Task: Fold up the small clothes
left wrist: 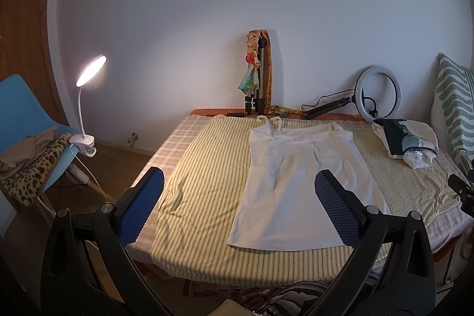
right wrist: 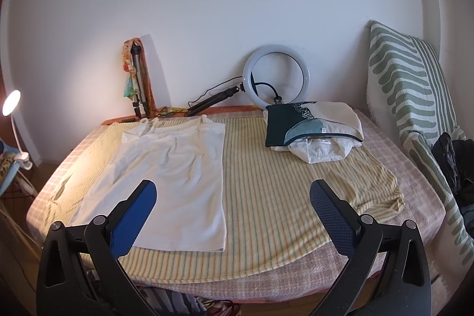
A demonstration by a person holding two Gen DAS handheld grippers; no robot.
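While nothing is yet gripped: a white camisole point(left wrist: 293, 182) is seen spread flat on the striped yellow cloth point(left wrist: 207, 168) that covers the table, both grippers held above the near edge.

Garment position: the camisole is laid left of the table's middle, its hem towards the grippers and its thin straps point(right wrist: 148, 122) towards the far wall.

Long axis: it is run from the near edge to the far edge, roughly along the direction in which both cameras are pointed.

Left gripper point(left wrist: 240, 188): its jaws are spread wide and nothing is held; in the left wrist view the hem is framed between the two blue pads point(left wrist: 142, 209), the right pad being overlapped with the cloth's near right corner.

Right gripper point(right wrist: 232, 197): its jaws are likewise spread and empty; in the right wrist view the camisole is placed to the left, only the left pad being overlapped with the hem, while bare striped cloth is faced by the rest.

Nearer hand: the left is judged better centred on the garment; the right would have to be shifted leftwards to reach the hem's right corner.

Other laundry: a folded pile point(right wrist: 314, 135) is kept at the far right, well apart from the camisole.

Likely next step: the hem corners are judged to be the first grasp points.
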